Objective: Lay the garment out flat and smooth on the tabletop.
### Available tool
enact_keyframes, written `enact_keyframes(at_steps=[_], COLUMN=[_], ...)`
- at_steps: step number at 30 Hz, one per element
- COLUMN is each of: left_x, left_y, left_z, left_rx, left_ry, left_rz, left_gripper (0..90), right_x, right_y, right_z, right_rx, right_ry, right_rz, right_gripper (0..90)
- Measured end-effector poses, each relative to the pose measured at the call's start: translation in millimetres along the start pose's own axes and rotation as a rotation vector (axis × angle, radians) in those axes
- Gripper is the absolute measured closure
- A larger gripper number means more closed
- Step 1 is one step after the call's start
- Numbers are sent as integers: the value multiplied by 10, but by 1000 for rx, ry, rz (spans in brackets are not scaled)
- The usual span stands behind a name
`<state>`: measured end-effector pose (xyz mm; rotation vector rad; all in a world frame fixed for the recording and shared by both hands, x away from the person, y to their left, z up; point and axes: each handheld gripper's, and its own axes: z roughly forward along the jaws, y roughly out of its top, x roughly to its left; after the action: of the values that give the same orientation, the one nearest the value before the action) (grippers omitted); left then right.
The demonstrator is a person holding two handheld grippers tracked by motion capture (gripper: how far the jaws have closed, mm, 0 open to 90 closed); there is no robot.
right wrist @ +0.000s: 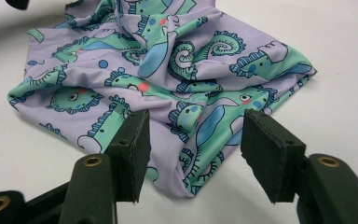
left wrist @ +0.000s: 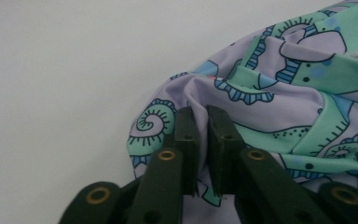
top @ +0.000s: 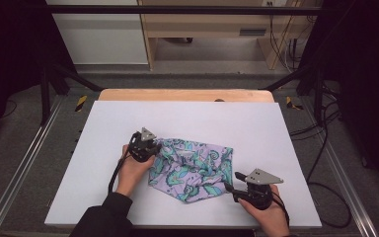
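A lilac cloth [top: 192,168] printed with green and blue seahorses lies crumpled in the middle of the white table [top: 128,118]. My left gripper [top: 150,145] is at its upper left corner, shut on a pinched fold of the cloth [left wrist: 279,107], as the left gripper view shows with its jaws [left wrist: 201,122] nearly together. My right gripper [top: 231,185] stands open at the cloth's near right corner. In the right gripper view its black pads straddle the cloth's [right wrist: 168,79] pointed near corner without touching it, the gripper [right wrist: 193,144] low over the table.
The white table surface has bare room on every side of the cloth. A wooden edge [top: 187,95] runs along the far side. Metal rails [top: 24,163] flank the table, and cables [top: 325,148] hang at the right.
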<state>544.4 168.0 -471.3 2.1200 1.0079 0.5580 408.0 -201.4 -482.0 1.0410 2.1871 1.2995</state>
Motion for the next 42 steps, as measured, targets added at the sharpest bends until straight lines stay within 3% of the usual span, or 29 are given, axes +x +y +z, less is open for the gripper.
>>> enact_keyframes(at_steps=[2,3,5,9,13,17,20,23,26,29,35,40,42], left_x=[-33,-49,-98,-262,-491,-704,-779,-806,-800,-767,-664,-532,-461], left_y=[25,42,56,23,-133,-288,-354,-369,-376,-403,-510,-768,-873], left_z=[-52,-97,-218,-444,-565,-570,-468,-402,-404,-451,-801,-1079,-1151], left_rx=[-23,-43,-99,-135,-128,-95,-64,-26,-32,-34,-58,-28,-21], left_ry=[34,43,47,39,16,8,8,23,36,18,1,14,15], left_rz=[17,14,12,24,33,88,103,146,157,150,121,108,85], left_gripper=[713,611,596,495,441,424,430,495,680,851,877,877,875], right_x=[-4,-8,-8,4,3,8,16,29,25,26,23,20,28], right_y=[0,1,1,2,2,3,3,6,8,9,7,6,7], right_z=[-9,-11,-10,-7,-6,-9,-1,-2,0,5,3,5,13], right_rx=[-5,-7,-6,-5,-5,-6,-5,-7,-8,-7,-5,-4,0], right_ry=[-2,-4,-6,-10,-12,-14,-10,-5,-3,-3,-4,-7,-9], right_rz=[0,3,5,3,5,2,2,-2,-2,-2,-4,-6,-9], right_gripper=[423,414,407,394,393,391,389,392,400,407,415,419,420])
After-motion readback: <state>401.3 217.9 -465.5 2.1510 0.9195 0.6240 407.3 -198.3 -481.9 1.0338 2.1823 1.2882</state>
